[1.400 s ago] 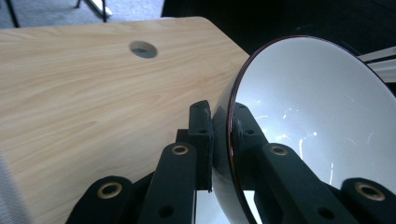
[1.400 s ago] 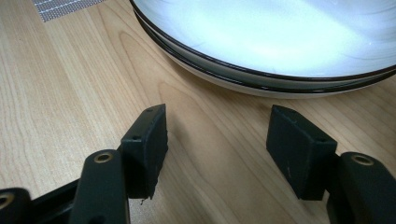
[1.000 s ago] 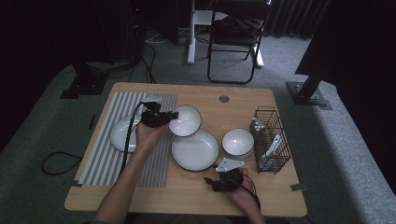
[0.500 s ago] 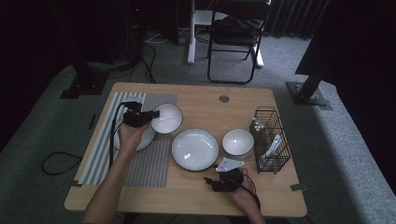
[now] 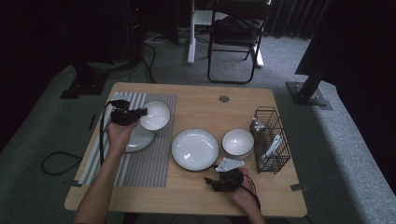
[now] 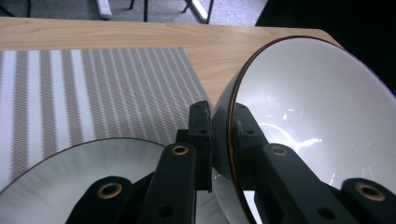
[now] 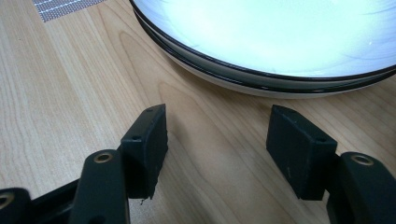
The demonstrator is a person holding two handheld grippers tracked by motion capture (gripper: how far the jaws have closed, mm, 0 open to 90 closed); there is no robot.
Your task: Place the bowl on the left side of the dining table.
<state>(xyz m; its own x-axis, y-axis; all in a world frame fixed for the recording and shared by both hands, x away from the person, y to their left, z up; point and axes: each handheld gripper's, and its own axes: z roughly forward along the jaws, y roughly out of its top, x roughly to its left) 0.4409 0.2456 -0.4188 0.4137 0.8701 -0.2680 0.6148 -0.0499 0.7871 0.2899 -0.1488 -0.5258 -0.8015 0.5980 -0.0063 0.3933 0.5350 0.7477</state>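
Wooden table, left tool pinching bowl rim above striped mat, right tool agape, empty.

Lower plate partly hidden behind the gripper; basket contents too small to tell.

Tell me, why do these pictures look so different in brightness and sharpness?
High view: dim room, dark surroundings, the table softly lit. Left gripper view: sharp on the striped mat, small glints inside the held bowl. Right gripper view: the plate glares almost pure white, the wood grain crisp, the near jaws slightly soft.
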